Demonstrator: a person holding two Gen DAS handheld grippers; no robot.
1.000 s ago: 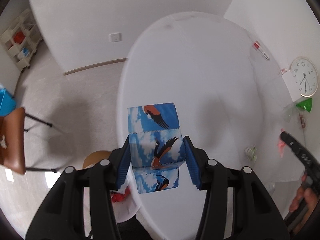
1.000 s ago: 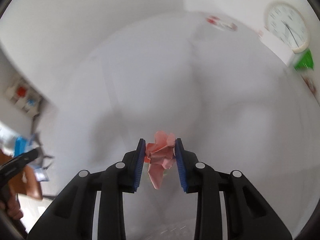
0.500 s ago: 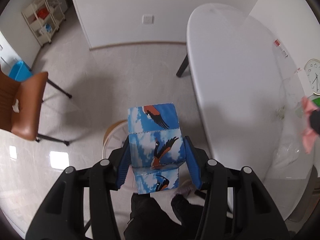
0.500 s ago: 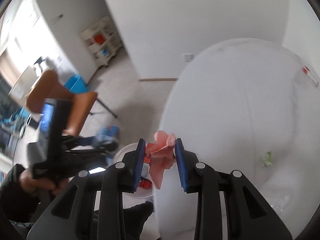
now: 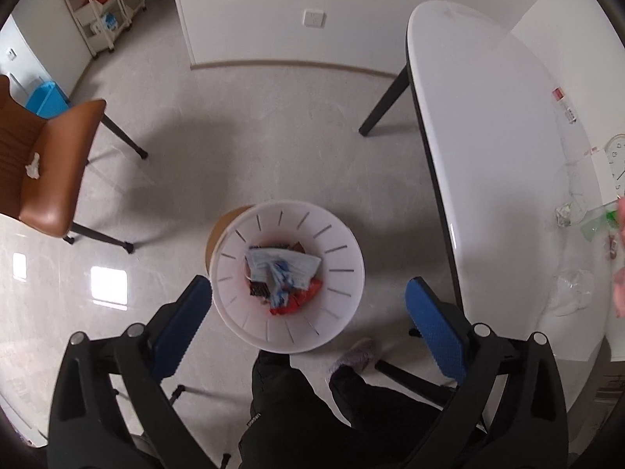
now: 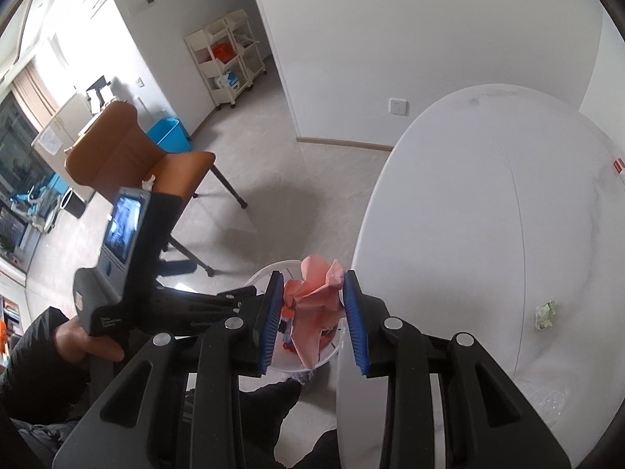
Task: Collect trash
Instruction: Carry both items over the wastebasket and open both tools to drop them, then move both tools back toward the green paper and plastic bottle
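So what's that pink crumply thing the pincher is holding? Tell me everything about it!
It is a crumpled pink paper, wrinkled and folded like a used napkin or wrapper. The right gripper pinches it between its blue ridged pads, one pressing on each side. The top puffs up above the pads and a pointed corner hangs down below them. It is in the air, just above the white trash bin, next to the edge of the white table. Only the pads touch it.
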